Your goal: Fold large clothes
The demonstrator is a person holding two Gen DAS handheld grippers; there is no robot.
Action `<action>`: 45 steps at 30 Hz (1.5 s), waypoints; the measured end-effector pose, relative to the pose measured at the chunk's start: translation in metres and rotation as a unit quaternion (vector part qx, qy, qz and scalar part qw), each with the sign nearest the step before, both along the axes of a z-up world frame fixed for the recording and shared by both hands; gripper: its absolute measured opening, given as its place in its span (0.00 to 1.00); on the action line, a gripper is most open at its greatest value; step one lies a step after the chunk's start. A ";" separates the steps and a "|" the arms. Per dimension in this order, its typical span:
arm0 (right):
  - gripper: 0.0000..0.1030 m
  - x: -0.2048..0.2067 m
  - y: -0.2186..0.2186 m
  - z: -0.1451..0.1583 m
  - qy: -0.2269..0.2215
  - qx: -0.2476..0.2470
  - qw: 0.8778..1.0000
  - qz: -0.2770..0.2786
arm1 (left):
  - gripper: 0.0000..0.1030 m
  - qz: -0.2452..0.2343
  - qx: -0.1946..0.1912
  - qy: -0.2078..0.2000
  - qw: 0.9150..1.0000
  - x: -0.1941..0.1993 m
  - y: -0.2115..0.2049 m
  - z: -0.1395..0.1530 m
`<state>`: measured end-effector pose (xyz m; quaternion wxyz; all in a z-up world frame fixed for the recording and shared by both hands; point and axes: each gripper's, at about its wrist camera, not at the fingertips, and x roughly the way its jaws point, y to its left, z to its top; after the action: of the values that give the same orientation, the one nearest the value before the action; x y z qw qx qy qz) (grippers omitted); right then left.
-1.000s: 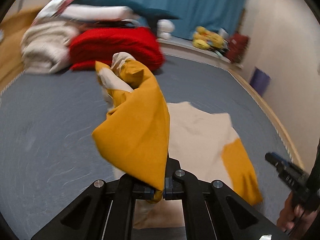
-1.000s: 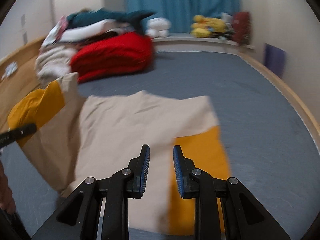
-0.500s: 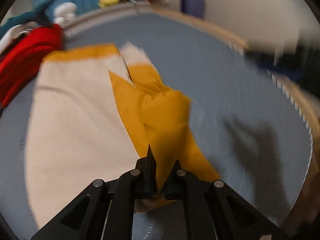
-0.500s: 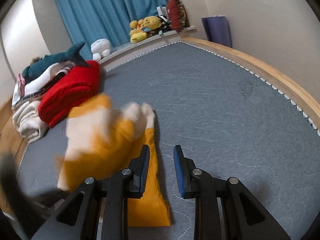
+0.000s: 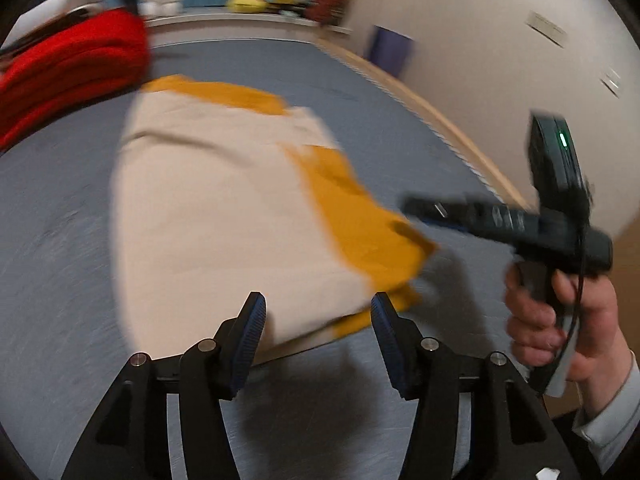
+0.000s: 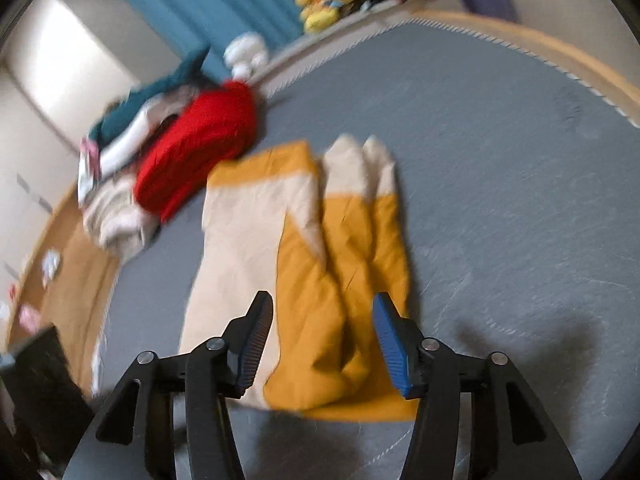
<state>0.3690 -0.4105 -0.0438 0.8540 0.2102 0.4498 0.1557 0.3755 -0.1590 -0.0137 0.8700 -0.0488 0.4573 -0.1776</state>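
garment (image 6: 256,240): long axis runs away from camera, cuffs far | soft cream/mustard cloth, flat, creased | left gripper (image 5: 318,316), right gripper (image 6: 322,316): jaws opening, nothing pinched

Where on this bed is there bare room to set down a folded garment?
Free: the grey mattress right of the cream-and-mustard garment, out to the wooden bed frame. Crowded: the far left corner, where the red blanket and piled laundry sit close beside the garment.
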 end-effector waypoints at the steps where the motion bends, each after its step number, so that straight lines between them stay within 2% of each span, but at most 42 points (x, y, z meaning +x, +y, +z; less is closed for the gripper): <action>1: 0.52 0.000 0.010 -0.006 0.010 -0.025 1.000 0.011 | 0.50 0.020 0.006 0.000 1.000 -0.003 0.013 -0.004; 4: 0.52 0.000 0.031 -0.025 0.048 -0.090 0.994 0.036 | 0.50 0.090 0.016 0.015 0.996 0.006 0.045 -0.013; 5: 0.45 -0.001 0.036 -0.033 0.059 -0.112 0.991 0.038 | 0.50 0.114 0.008 0.025 0.993 0.009 0.055 -0.017; 6: 0.35 -0.001 0.037 -0.035 0.058 -0.114 0.991 0.037 | 0.50 0.134 0.000 0.034 0.990 0.011 0.064 -0.021; 7: 0.14 -0.002 0.038 -0.036 0.056 -0.110 0.992 0.038 | 0.50 0.150 -0.008 0.040 0.988 0.014 0.071 -0.025; 9: 0.09 -0.007 0.037 -0.026 0.032 -0.105 0.993 0.036 | 0.50 0.177 -0.022 0.054 0.982 0.021 0.079 -0.031; 11: 0.05 -0.018 0.035 0.001 -0.026 -0.099 0.994 0.033 | 0.50 0.188 -0.037 0.058 0.980 0.034 0.080 -0.029; 14: 0.04 -0.038 0.014 0.044 -0.096 -0.039 0.995 -0.005 | 0.50 0.185 -0.052 0.056 0.980 0.035 0.080 -0.037; 16: 0.04 -0.046 -0.002 0.049 -0.103 -0.043 0.993 -0.046 | 0.50 0.172 -0.050 0.062 0.982 0.042 0.071 -0.045; 18: 0.04 -0.037 -0.014 0.023 -0.041 -0.074 0.993 -0.076 | 0.50 0.156 -0.022 0.097 0.983 0.047 0.063 -0.066; 19: 0.04 -0.028 -0.021 -0.014 0.035 -0.081 0.993 -0.075 | 0.52 0.152 -0.016 0.111 0.982 0.046 0.060 -0.074; 20: 0.04 -0.026 -0.026 -0.037 0.078 -0.071 0.991 -0.077 | 0.54 0.150 -0.014 0.120 0.981 0.048 0.058 -0.079; 22: 0.04 -0.026 -0.033 -0.069 0.129 -0.066 0.986 -0.085 | 0.54 0.141 -0.010 0.120 0.983 0.051 0.056 -0.078; 25: 0.04 -0.025 -0.025 -0.064 0.118 -0.110 0.984 -0.073 | 0.54 0.111 0.022 0.105 0.988 0.049 0.048 -0.075; 27: 0.04 -0.023 -0.019 -0.065 0.124 -0.135 0.981 -0.066 | 0.55 0.083 0.054 0.100 0.990 0.046 0.038 -0.084; 31: 0.04 -0.015 -0.018 -0.072 0.157 -0.136 0.975 -0.080 | 0.56 0.065 0.073 0.098 0.990 0.041 0.033 -0.090; 33: 0.09 -0.015 -0.022 -0.056 0.123 -0.170 0.971 -0.114 | 0.57 0.065 0.063 0.099 0.991 0.040 0.036 -0.091; 35: 0.11 -0.021 -0.026 -0.027 0.048 -0.203 0.966 -0.150 | 0.58 0.062 0.055 0.098 0.992 0.035 0.035 -0.091; 37: 0.15 -0.028 -0.027 -0.007 -0.013 -0.182 0.970 -0.162 | 0.58 0.055 0.054 0.100 0.992 0.031 0.037 -0.093; 38: 0.18 -0.030 -0.022 0.000 -0.041 -0.156 0.976 -0.145 | 0.58 0.052 0.053 0.106 0.992 0.031 0.038 -0.092; 39: 0.19 -0.029 -0.014 0.000 -0.046 -0.132 0.983 -0.116 | 0.58 0.050 0.051 0.114 0.991 0.034 0.038 -0.090; 41: 0.20 -0.022 0.001 -0.013 -0.021 -0.085 0.994 -0.060 | 0.58 0.042 0.046 0.137 0.989 0.040 0.039 -0.080; 42: 0.20 -0.017 0.010 -0.026 0.009 -0.078 0.996 -0.038 | 0.58 0.039 0.045 0.139 0.989 0.044 0.041 -0.073; 44: 0.20 -0.006 0.025 -0.061 0.089 -0.139 0.986 -0.010 | 0.54 0.037 0.058 0.117 0.991 0.054 0.039 -0.051; 45: 0.20 -0.002 0.028 -0.081 0.131 -0.183 0.974 -0.006 | 0.54 0.037 0.071 0.098 0.992 0.063 0.037 -0.037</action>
<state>0.3666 -0.3821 -0.1251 0.8128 0.0717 0.5770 0.0366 0.4380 -0.1220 -0.0512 0.8283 -0.0206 0.5496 -0.1066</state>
